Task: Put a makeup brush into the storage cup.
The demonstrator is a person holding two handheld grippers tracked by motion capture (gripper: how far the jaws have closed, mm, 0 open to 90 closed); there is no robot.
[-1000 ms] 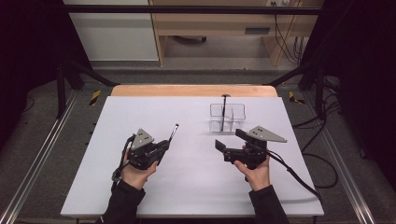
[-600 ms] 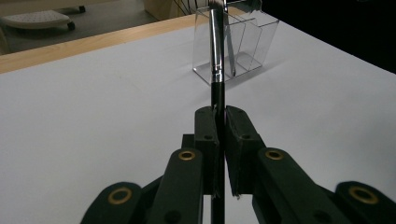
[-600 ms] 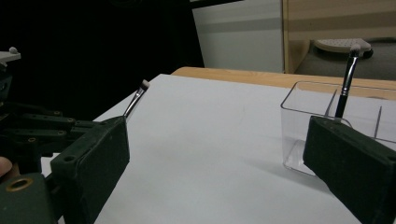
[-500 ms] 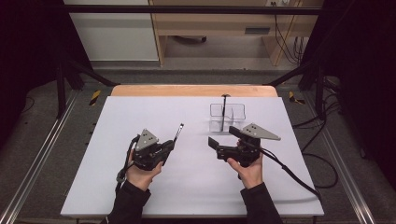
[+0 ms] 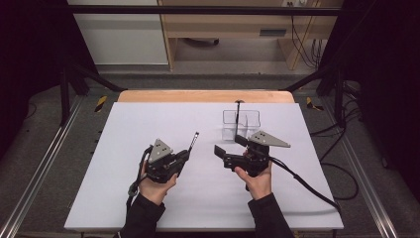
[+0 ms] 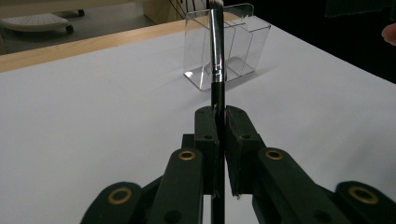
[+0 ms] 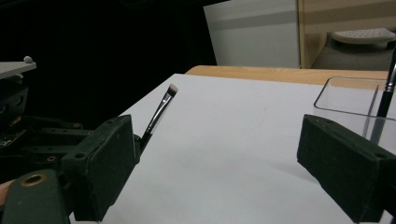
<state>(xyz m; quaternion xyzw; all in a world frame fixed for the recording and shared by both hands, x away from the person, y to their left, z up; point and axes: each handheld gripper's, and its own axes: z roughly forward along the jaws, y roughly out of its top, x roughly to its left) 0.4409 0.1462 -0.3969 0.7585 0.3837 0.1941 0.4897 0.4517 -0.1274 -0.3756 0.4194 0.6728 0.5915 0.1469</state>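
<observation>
My left gripper point(image 5: 185, 155) point(image 6: 218, 116) is shut on the black handle of a thin makeup brush point(image 5: 193, 141) point(image 6: 216, 70). The pale bristle tip points up and away toward the clear organizer point(image 5: 250, 121) point(image 6: 243, 42). A second brush point(image 5: 238, 111) point(image 7: 386, 91) stands in that organizer. My right gripper point(image 5: 230, 145) point(image 7: 224, 163) is open and points left toward the held brush point(image 7: 159, 112) and the left gripper point(image 7: 28, 126). Its jaws have just been closing a little, with nothing between them. The organizer point(image 7: 348, 95) lies just behind its right jaw.
The white table top point(image 5: 148, 124) has a wooden strip point(image 5: 198, 95) along its far edge. A cable point(image 5: 302, 181) trails from the right gripper across the table's right side. Metal frame rails point(image 5: 44, 163) run along both sides.
Both hands have edged slightly toward each other. The brush tip has shifted a little to the right, and the right gripper has drifted left with its jaws facing the brush.
</observation>
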